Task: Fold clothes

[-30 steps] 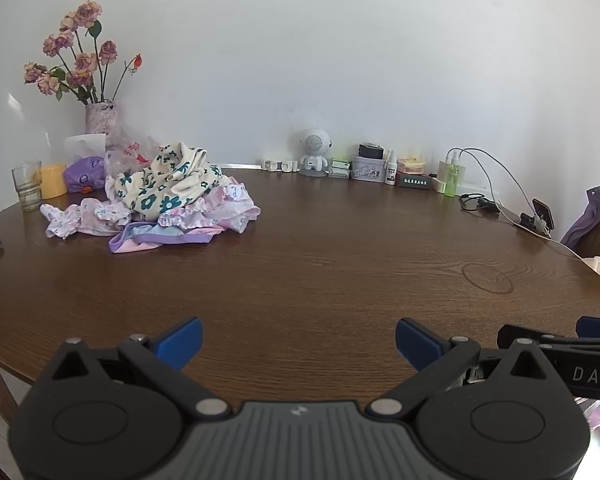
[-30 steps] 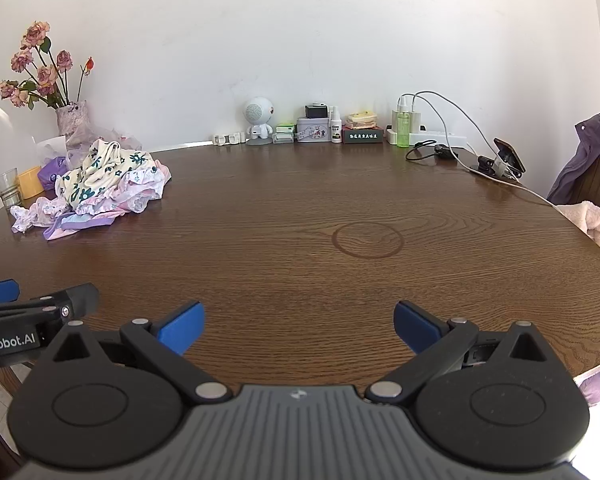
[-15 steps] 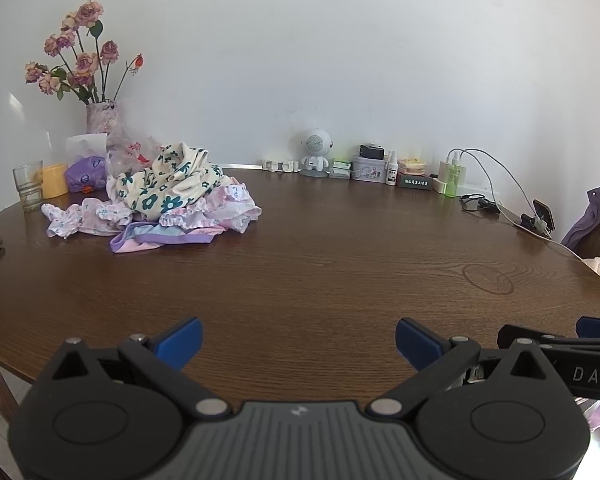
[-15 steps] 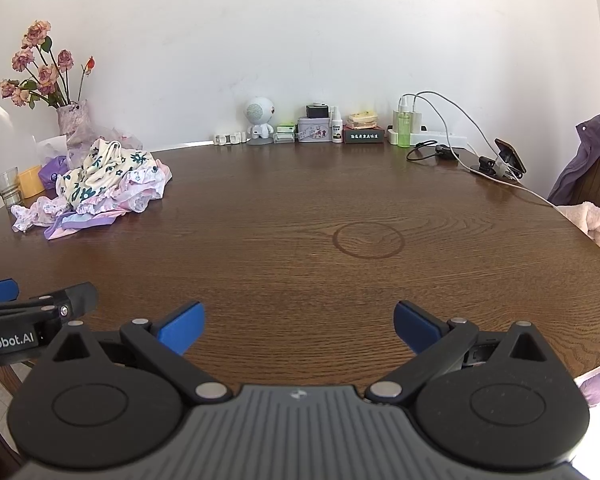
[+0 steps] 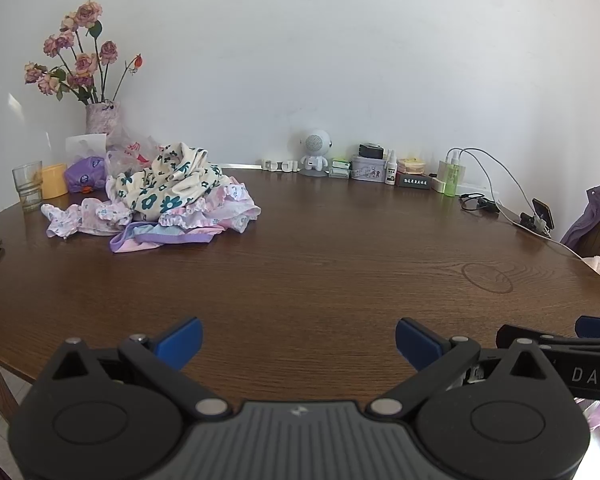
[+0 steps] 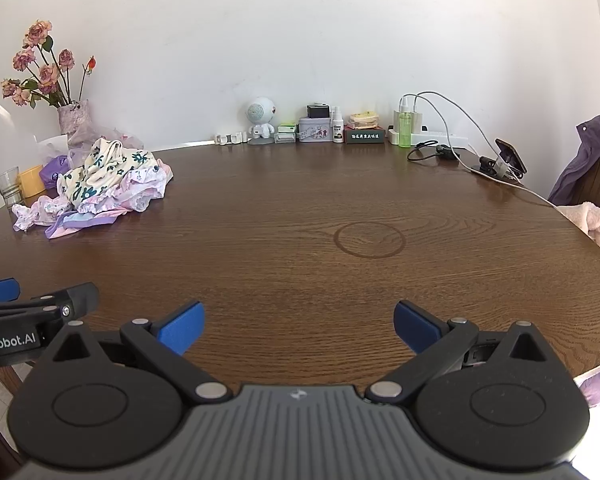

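The clothes lie in a heap near the far left edge of the tabletop, just in front of a vase and a glass. The heap looks wider than it is deep, though the lens may bend that. Both tongs hang over the near edge, wide apart and holding nothing. The left tongs are nearer the heap. The right tongs are farther.
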Motion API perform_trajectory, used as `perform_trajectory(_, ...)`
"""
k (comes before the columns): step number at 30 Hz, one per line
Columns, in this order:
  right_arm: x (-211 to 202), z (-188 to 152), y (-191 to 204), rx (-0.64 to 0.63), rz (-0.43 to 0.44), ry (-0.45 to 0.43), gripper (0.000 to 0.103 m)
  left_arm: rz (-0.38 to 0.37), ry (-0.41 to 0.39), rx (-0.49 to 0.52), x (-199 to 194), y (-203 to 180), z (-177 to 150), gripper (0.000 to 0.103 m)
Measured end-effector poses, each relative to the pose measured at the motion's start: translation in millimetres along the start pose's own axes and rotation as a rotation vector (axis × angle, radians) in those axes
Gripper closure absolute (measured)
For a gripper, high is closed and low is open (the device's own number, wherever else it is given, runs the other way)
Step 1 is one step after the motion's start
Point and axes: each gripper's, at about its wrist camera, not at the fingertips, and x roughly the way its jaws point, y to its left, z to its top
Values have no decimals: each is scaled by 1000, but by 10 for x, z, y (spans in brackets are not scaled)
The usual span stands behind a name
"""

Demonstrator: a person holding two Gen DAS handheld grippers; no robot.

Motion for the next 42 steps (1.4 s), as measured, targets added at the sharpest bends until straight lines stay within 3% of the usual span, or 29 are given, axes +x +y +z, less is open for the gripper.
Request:
perform_trajectory(23,149,109,91,-39,45,16,0,44,-4,-14,86,99,71,0)
perform_trajectory(30,396,442,321,-133,142,11,0,101,-17,-49,209,400,352,0)
perform_trajectory(42,1209,1456,1167,-297,364,-3,1,272,-60,-26,587,1184,1062,0)
